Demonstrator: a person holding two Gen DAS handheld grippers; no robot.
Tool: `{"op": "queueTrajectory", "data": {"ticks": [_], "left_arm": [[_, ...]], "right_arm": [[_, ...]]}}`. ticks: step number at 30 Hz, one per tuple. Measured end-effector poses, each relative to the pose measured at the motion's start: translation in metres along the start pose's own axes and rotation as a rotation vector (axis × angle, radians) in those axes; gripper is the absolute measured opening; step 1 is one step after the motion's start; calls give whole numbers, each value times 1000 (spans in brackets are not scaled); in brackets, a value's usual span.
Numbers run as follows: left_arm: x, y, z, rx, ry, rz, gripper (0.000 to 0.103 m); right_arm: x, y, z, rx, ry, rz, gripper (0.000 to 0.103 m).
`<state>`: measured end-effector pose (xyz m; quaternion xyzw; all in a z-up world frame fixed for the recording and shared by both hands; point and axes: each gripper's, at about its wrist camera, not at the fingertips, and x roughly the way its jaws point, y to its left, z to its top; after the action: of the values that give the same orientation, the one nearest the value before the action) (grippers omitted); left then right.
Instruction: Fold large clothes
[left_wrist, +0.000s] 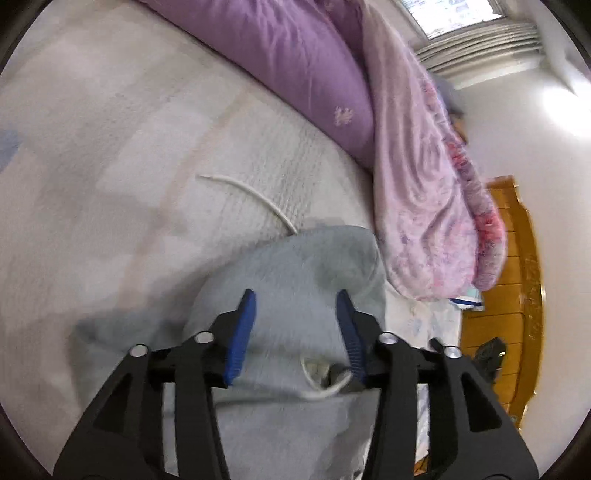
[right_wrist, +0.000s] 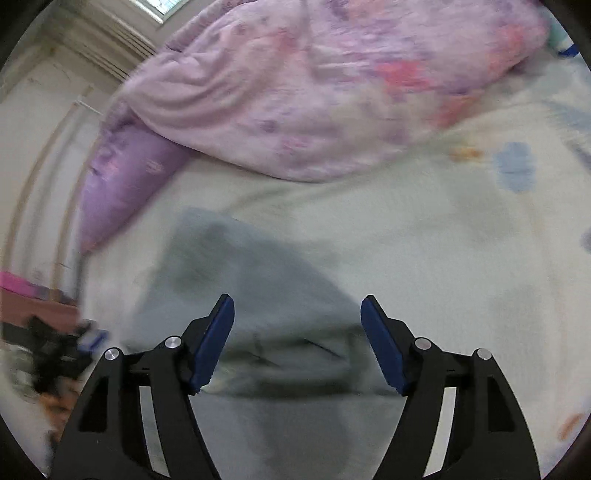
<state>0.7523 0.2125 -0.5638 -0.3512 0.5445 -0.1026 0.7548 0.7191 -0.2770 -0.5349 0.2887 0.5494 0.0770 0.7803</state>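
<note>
Lying on the bed, one grey garment sits beneath two wide-spread, empty grippers: left gripper, right gripper.

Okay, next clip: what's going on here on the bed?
A person with a handheld gripper in each hand is working on a light grey garment spread on the bed sheet. Both the left gripper and the right gripper are open above the garment, gripping nothing. A white drawstring trails out from the garment onto the sheet. A pink floral quilt and a purple pillow lie bunched beyond it. Both views are motion-blurred.
</note>
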Motion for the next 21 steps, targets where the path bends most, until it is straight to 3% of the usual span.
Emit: {"op": "queueTrajectory", "data": {"ticks": [3,5,6,8,10,12,14,15,16,17,19,21], "left_arm": [[43,-17,20,-30,64,51,55],[72,-26,25,-36,122,38,58],[85,-33,27,-20,142,79,58],[95,-42,27,80,112,140,61],[110,-58,25,269,59,308,62],[121,-62,23,357,60,373,62],[131,-58,23,364,87,387,61],[136,-54,23,365,105,391,56],[140,-53,20,387,102,420,32],[139,-53,20,403,90,426,9],[131,-57,19,411,58,399,6],[106,-69,12,434,-30,355,6]], "right_arm": [[43,17,27,91,58,84,68],[68,37,43,29,91,18,68],[78,49,48,-53,95,-41,68],[98,65,53,-182,139,-109,68],[115,72,52,-277,170,-145,69],[126,79,51,-357,184,-142,68],[136,82,49,-401,194,-141,67],[139,83,47,-419,188,-129,52],[143,84,44,-445,188,-127,37],[143,86,41,-467,182,-138,10],[130,95,34,-510,109,-126,5],[108,104,22,-560,22,-136,4]]}}
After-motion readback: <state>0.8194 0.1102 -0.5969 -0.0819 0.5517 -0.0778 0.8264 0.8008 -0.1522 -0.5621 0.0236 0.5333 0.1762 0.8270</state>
